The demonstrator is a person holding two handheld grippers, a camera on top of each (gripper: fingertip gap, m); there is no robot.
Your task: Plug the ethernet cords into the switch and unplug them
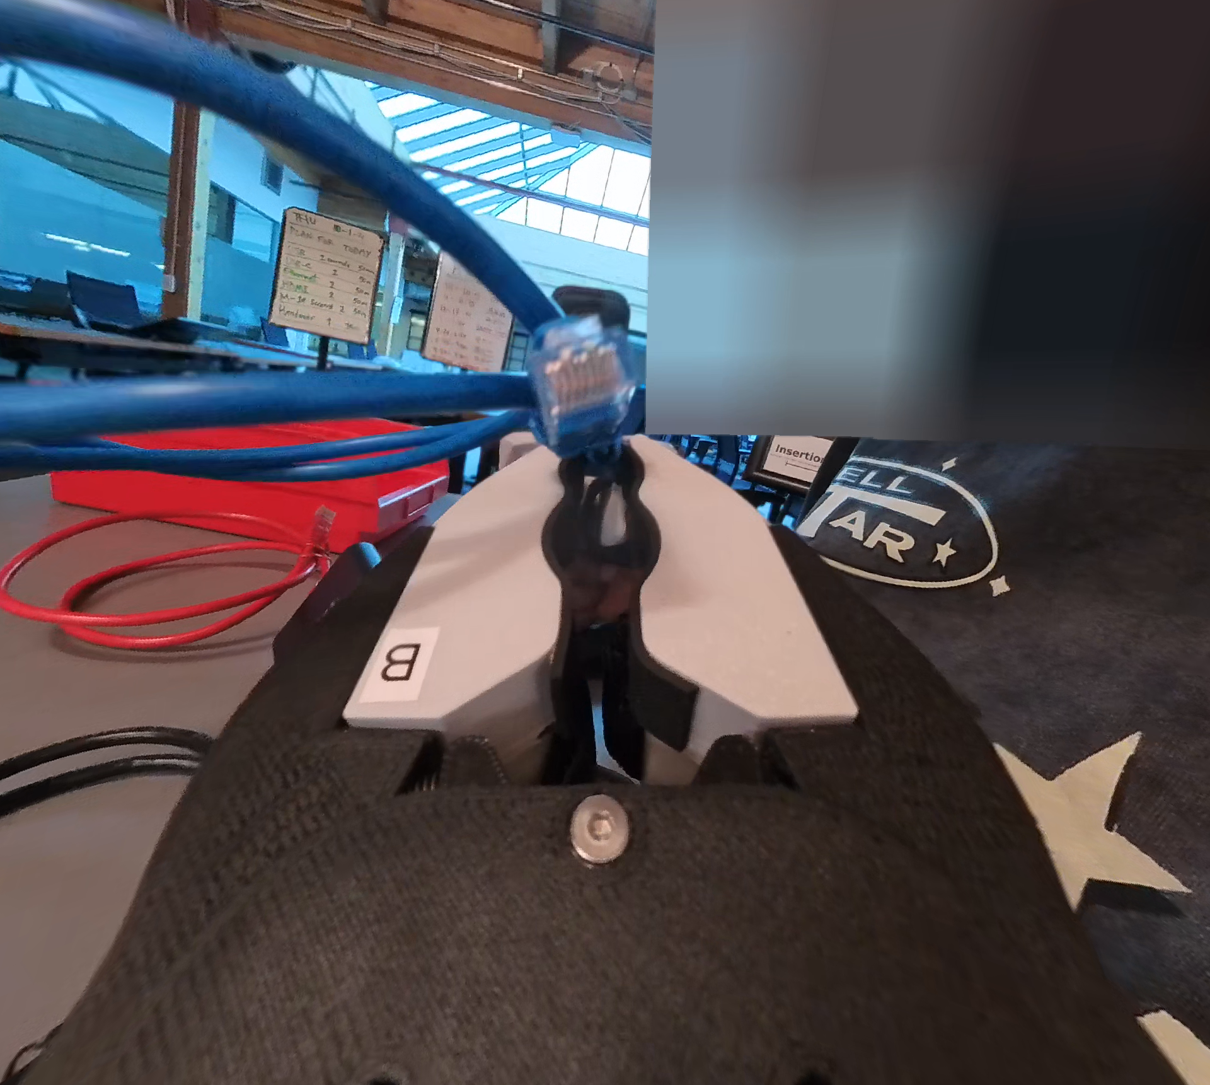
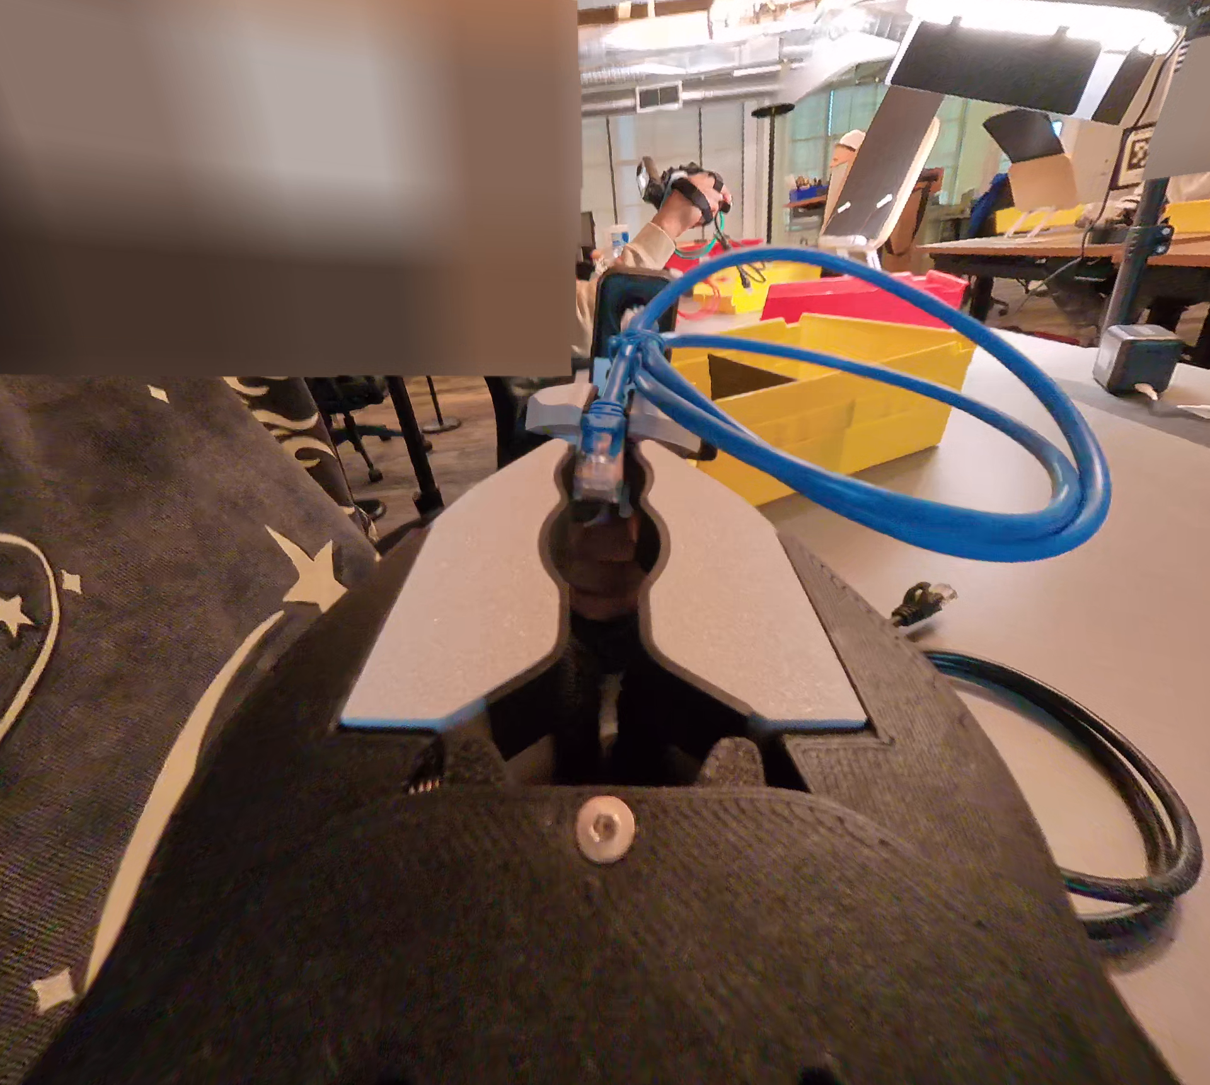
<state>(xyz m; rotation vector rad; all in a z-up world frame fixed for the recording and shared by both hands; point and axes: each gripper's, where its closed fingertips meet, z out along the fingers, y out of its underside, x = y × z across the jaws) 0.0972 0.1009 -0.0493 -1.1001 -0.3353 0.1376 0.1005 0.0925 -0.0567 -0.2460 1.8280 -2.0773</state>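
A coiled blue ethernet cord hangs in the air between both grippers. My left gripper is shut on the cord just behind one clear plug, which sticks out past the fingertips. My right gripper is shut on the other plug. The left gripper's grey fingertips show just beyond it in the right wrist view, so the two grippers are close together. The cord's loops sweep off to the left in the left wrist view. No switch is in view.
A red cord and a red bin lie on the grey table, with black cables nearer. A yellow divided bin, a black cord and a small grey box are to the right. A person's dark starred shirt is close by. The grippers are tip to tip, or close to it.
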